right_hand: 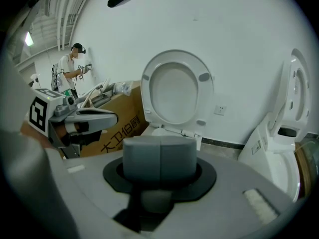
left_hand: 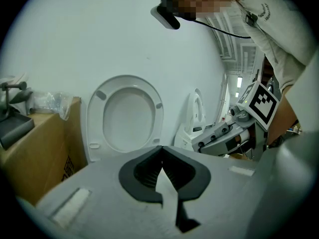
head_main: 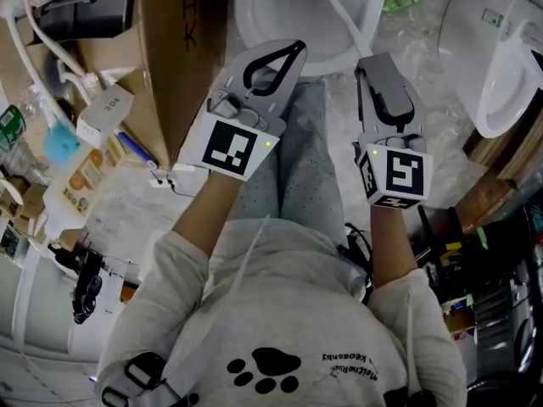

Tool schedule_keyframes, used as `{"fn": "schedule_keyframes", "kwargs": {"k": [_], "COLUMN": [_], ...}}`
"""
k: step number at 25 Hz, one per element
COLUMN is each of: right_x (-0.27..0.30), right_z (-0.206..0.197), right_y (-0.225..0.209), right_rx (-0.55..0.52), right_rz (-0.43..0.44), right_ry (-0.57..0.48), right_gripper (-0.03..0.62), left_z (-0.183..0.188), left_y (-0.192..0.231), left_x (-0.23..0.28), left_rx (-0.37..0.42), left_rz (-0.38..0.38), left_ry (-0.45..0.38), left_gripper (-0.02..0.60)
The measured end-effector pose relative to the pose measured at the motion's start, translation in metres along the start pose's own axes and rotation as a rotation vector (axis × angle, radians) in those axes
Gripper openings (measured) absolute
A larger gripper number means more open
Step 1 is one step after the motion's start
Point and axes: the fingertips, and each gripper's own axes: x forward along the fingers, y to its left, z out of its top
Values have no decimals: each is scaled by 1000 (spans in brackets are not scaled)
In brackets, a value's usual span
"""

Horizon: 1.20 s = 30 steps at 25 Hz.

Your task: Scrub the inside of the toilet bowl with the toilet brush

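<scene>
**Just short of the bowl, both jaws closed and empty**

We see the jaws of the left gripper (left_hand: 161,148) meeting at their tips, with a teardrop-shaped gap behind them and nothing held in it. The jaws of the right gripper (right_hand: 159,151) press flat together along a straight seam and also hold nothing. In the head view the two grippers sit side by side, apart, over the person's grey-trousered legs (head_main: 297,168). Each has its marker cube (head_main: 229,148) turned up toward the camera, and each points forward at the toilet bowl (head_main: 263,15).

The bowl stands just beyond the jaw tips, directly ahead of the knees. Its seat (right_hand: 177,91) is raised upright against the white wall (right_hand: 239,44). A white rod (head_main: 339,13) slants across the bowl's right side; whether it is the brush we cannot tell.

Just beside the bowl on its left stands a large cardboard box (head_main: 182,49). To the right a second toilet (head_main: 492,58) stands apart from the first, its lid also raised. A wall socket (right_hand: 219,110) sits low on the wall between the two toilets. At the far left of the right gripper view, another person (right_hand: 67,73) stands in the distance.
</scene>
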Motion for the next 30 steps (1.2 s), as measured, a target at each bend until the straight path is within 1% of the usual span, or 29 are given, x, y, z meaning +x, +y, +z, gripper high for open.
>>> {"fn": "schedule_keyframes", "kwargs": {"k": [4, 7, 14, 17, 19, 24, 27, 30], "right_x": [8, 14, 30, 34, 36, 44, 48, 51], "right_z": [-13, -23, -44, -52, -56, -74, -89, -101], "right_y": [1, 0, -2, -2, -4, -4, -3, 1], "right_rx": [-9, 4, 22, 15, 9, -1, -4, -12], "right_rz": [9, 14, 10, 9, 7, 2, 4, 12], "right_ry": [24, 44, 88, 108, 118, 150, 179, 208], "right_gripper": [153, 153, 153, 153, 153, 153, 153, 153], "left_z": [-14, -25, -53, -64, -72, -86, -97, -110], "left_y": [7, 11, 11, 12, 12, 11, 11, 10], "left_x": [0, 3, 12, 13, 14, 13, 15, 15], "left_rx": [-2, -2, 3, -13, -37, -63, -49, -54], "left_rz": [26, 39, 32, 43, 48, 40, 49, 51], "left_ry": [16, 35, 62, 79, 96, 125, 149, 169], "left_gripper": [-2, -2, 0, -2, -2, 0, -2, -1]}}
